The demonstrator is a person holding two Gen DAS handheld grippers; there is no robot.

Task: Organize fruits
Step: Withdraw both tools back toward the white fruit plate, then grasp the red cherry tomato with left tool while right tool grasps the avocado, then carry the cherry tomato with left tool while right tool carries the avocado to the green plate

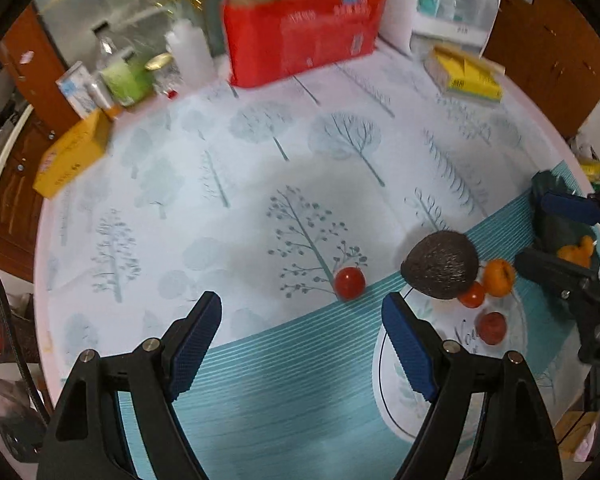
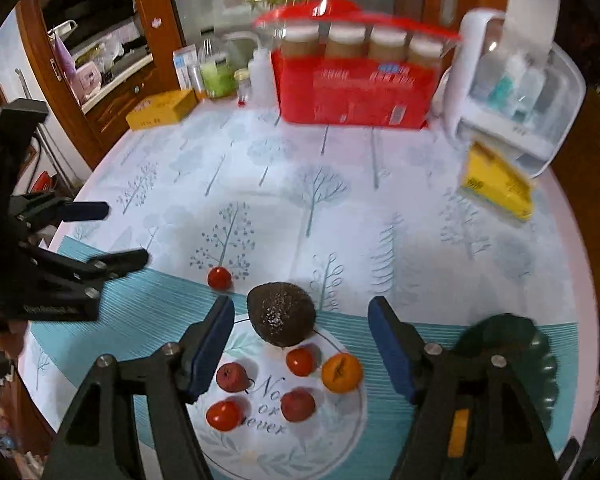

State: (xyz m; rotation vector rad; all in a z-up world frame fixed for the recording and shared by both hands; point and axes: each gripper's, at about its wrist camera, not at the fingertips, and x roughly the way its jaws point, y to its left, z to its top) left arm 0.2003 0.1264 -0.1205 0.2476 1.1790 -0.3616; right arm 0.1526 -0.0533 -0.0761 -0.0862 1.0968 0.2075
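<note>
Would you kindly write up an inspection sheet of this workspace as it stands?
Surface: round table under a tree-print cloth with a teal striped band.
Job's things: white plate holding the avocado at its far rim, an orange fruit and four small red fruits; one red tomato lies loose on the cloth; dark green plate to the right.
Clutter: red carton of jars, yellow box, yellow packet, bottles, white rack.
Grippers: left hand-held gripper open, empty, facing the loose tomato; right hand-held gripper open, empty, above the white plate.
Cables: black cable at the left edge.
Surroundings: wooden cabinets.
</note>
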